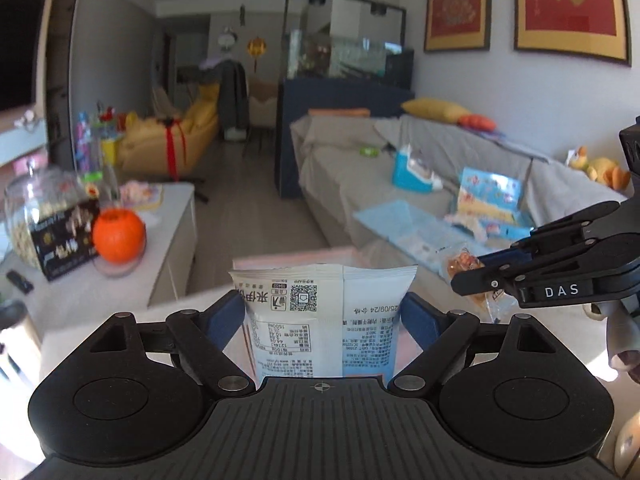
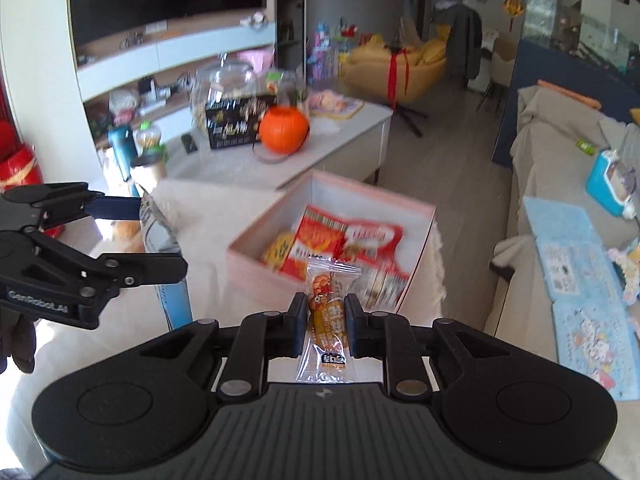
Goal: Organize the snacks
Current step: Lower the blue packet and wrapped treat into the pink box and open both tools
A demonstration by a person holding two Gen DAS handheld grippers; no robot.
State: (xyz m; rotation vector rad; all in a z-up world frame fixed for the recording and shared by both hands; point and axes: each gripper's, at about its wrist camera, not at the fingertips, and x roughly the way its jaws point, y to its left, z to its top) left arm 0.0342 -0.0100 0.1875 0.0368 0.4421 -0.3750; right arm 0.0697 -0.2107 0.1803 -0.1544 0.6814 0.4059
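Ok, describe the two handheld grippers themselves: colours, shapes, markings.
Both are matte black plastic with ribbed bodies, two round discs, silver pivot pins and blue pads. The left gripper reads "GenRobot.AI" on its side; the right gripper reads "DAS".

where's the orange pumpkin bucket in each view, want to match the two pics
Left wrist view: the orange pumpkin bucket sits at the left edge, mid-height, on the white cabinet top, right of a black box.
Right wrist view: it appears upper centre-left, on the same cabinet top, again right of the black box.
Shared landmark: the yellow chair with red ribbon stands beyond the cabinet in both views.
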